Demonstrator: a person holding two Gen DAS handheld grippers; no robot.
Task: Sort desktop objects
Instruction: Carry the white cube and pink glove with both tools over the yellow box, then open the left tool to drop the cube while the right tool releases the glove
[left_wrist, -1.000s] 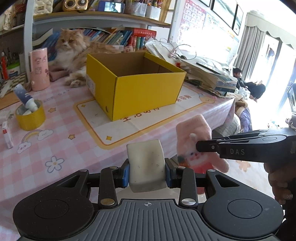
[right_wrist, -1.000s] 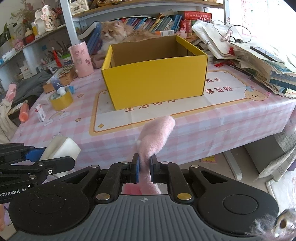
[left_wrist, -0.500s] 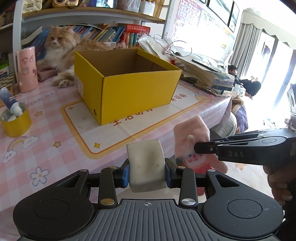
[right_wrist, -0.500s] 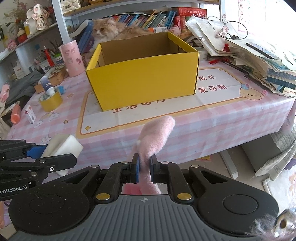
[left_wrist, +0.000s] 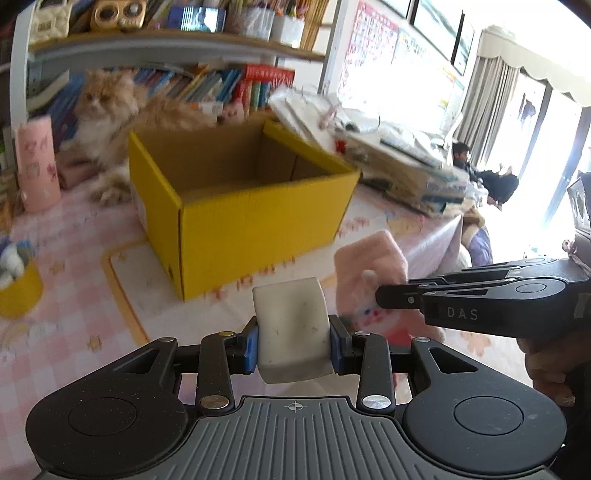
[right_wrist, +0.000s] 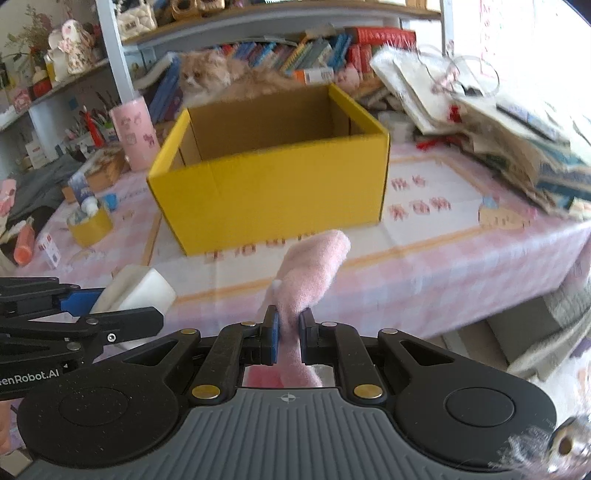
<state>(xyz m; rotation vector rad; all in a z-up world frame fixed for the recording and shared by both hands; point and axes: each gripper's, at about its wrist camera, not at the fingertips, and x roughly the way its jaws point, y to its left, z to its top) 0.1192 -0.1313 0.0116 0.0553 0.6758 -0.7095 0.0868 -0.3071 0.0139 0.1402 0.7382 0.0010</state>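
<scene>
My left gripper (left_wrist: 293, 341) is shut on a white rectangular block (left_wrist: 291, 326), held above the table's near edge. The same block (right_wrist: 142, 290) shows at the left of the right wrist view. My right gripper (right_wrist: 288, 334) is shut on a pink plush sock (right_wrist: 314, 264), which sticks up between the pads. In the left wrist view that sock (left_wrist: 365, 258) hangs just right of the block. An open yellow cardboard box (left_wrist: 236, 206) (right_wrist: 273, 192) stands on the table ahead of both grippers, and its inside looks bare.
A fluffy orange cat (left_wrist: 107, 110) (right_wrist: 221, 75) lies behind the box. A pink cup (right_wrist: 135, 134), a yellow tape roll (right_wrist: 90, 225) holding a tube, and small items sit at the left. Stacked papers and books (right_wrist: 491, 122) fill the right. A person (left_wrist: 480, 173) sits far right.
Both grippers have moved toward the yellow box with their loads, and the box now looks larger and nearer in both views. Grips are unchanged.
</scene>
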